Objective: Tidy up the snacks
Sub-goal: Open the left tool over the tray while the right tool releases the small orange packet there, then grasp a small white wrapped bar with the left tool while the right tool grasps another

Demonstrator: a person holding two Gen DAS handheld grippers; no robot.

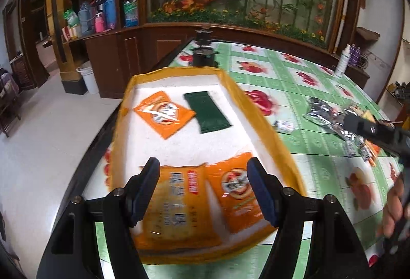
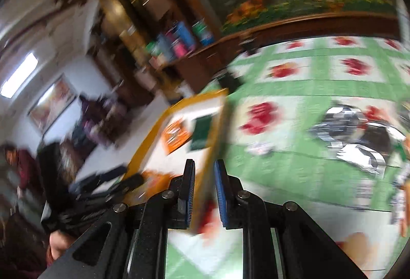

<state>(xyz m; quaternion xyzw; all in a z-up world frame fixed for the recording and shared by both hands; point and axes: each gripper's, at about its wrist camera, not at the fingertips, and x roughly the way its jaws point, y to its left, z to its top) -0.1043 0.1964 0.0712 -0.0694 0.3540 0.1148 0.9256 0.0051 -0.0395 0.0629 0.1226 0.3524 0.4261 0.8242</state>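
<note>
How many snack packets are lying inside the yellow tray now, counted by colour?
Orange packets: 3, one at the far side, two at the near side
Dark green packets: 1
Total inside the yellow tray: 4

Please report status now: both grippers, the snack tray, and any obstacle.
Left gripper open, empty, above the yellow tray. Right gripper shut, holding nothing visible. Four packets in tray; silver packets loose on tablecloth. No obstacle seen.
</note>
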